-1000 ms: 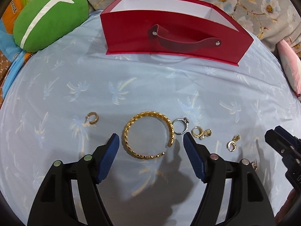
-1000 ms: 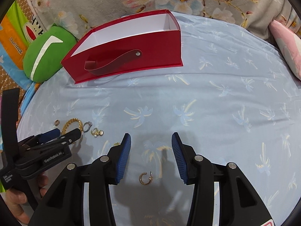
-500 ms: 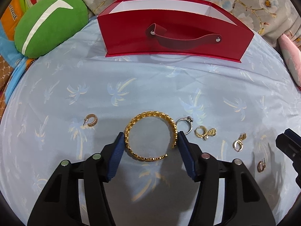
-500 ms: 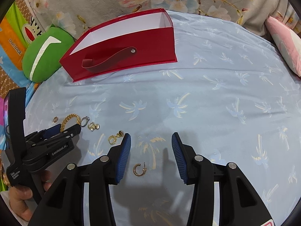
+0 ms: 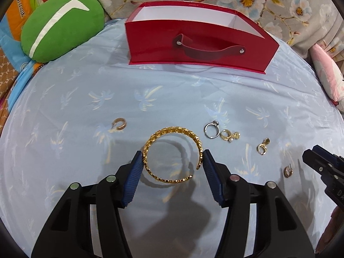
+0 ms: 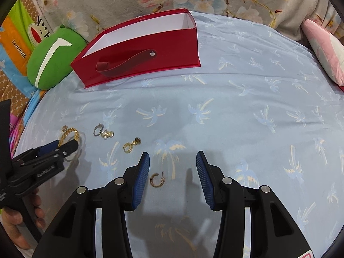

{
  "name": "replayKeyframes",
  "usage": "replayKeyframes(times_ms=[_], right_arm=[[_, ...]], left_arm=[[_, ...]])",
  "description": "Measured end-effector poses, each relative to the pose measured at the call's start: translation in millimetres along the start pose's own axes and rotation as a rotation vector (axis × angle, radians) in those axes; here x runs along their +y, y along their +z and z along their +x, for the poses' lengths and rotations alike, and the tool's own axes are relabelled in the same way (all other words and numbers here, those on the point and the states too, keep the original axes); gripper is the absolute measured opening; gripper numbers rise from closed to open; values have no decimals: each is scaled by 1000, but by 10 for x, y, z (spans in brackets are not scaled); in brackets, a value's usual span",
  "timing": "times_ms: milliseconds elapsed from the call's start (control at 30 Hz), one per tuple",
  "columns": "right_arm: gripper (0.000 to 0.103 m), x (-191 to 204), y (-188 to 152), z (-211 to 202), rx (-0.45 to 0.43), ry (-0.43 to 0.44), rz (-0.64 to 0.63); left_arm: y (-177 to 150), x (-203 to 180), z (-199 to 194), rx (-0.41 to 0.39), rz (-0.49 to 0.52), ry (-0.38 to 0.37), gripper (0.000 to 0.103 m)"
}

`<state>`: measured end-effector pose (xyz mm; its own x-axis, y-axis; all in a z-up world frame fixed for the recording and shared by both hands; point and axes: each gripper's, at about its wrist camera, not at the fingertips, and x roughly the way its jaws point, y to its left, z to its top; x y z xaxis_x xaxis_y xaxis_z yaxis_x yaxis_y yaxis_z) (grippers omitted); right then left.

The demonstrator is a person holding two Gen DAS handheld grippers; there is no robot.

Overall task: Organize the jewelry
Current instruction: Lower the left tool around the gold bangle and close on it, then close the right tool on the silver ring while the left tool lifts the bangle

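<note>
1. Between the pads of the left tongs (image 5: 173, 167), in the left wrist view, sits the gold bangle (image 5: 172, 154), pinched across its width and apparently raised just off the sheet (image 5: 172, 99), judging by the shadow under it.
2. Beyond those tongs stands the red box (image 5: 200, 43), open-topped; what shows of its inside looks bare, so by my reading nothing is sorted yet.
3. Left of the tongs lies 1 ribbed hoop earring (image 5: 119, 124); right of them lie a silver ring (image 5: 211, 129), a gold earring pair (image 5: 230, 135), a drop earring (image 5: 262, 148) and a small hoop (image 5: 288, 171), all loose.
4. Nothing lies on the sheet between the bangle and the box; a green cushion (image 5: 60, 25) sits off to the far left.
5. Under the right tongs (image 6: 173, 172), in the right wrist view, the small hoop (image 6: 157, 180) lies between the spread pads, nearer the left one and untouched; these tongs hold nothing.
6. Left of the right tongs, the left tongs (image 6: 66, 147) cover part of the bangle (image 6: 68, 135); a hand (image 6: 13, 219) grips their handle.
7. Roughly 6 pieces are left to move.
</note>
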<state>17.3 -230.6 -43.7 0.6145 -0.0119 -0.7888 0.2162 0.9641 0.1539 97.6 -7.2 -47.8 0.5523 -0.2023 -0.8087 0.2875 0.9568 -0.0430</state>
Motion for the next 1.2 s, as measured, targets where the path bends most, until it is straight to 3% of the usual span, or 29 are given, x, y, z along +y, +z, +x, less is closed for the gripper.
replayKeyframes(times_ms=[467, 900, 1200], right_arm=[[45, 157, -251, 31, 48, 38, -39], [45, 1101, 228, 340, -15, 154, -234], [43, 1383, 381, 744, 34, 152, -301]], left_arm=[[-281, 280, -230, 18, -57, 4, 54], [-346, 540, -337, 6, -102, 34, 54], [-343, 695, -360, 4, -133, 36, 54]])
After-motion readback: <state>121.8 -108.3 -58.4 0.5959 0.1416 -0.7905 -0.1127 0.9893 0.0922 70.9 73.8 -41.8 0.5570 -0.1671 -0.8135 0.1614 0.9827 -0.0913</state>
